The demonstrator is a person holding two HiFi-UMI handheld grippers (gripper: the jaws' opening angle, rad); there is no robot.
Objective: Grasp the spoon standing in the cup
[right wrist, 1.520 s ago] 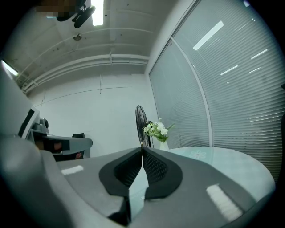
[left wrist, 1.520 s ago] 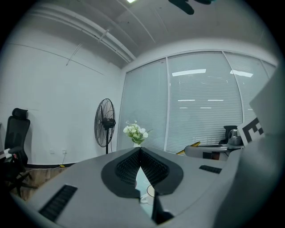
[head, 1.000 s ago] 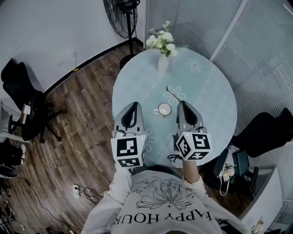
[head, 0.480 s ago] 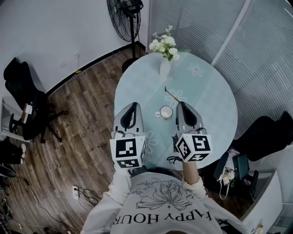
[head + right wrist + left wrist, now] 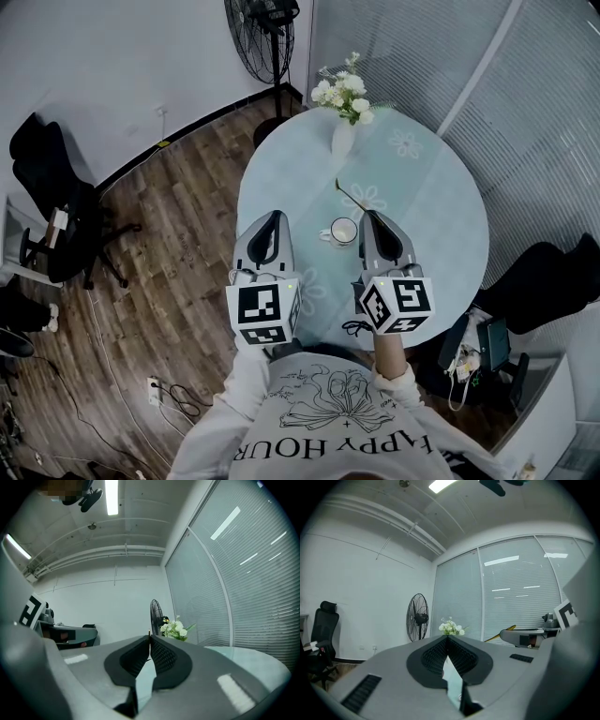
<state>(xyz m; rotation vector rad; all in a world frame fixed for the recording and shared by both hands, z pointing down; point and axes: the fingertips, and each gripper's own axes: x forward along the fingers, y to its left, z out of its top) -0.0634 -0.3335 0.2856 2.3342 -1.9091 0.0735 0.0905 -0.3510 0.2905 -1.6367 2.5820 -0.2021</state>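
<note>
Looks steeply down on a round, pale blue-green glass table [image 5: 441,234] above a wood-plank floor [image 5: 178,234].

Held level over the table's near edge, side by side:
- left gripper [image 5: 274,217], with its square-marker cube nearest the person
- right gripper [image 5: 374,217], with its cube likewise nearest the person

In each gripper's own view, ribbed black pads meeting at the tips, jaws together, nothing clamped.

Between the two tips and apart from both, a small white cup [image 5: 343,231] near the table's middle, handle turned left. Just beyond the cup, a thin dark spoon [image 5: 351,194] seen as a slanted line, from close beside the right gripper's tip toward the far edge. Lower end possibly in the cup, not clear from above.

Well past it, near the far edge, a slim white vase [image 5: 343,141] of white flowers [image 5: 345,89]. Faint flower prints on the glass.

Around the table:
- a black pedestal fan [image 5: 272,28] at the far wall
- window blinds [image 5: 525,103] along the right
- a black office chair [image 5: 47,187] far left
- loose cables [image 5: 178,398] on the floor at near left
- a dark bag and seat at near right
- at the bottom edge, the person's light printed shirt [image 5: 337,412]

Against a second ago:
- both grippers in the same places in the frame, flanking the cup the same way
- table, cup, spoon, vase and fan all sitting slightly further right and lower in the head view
</note>
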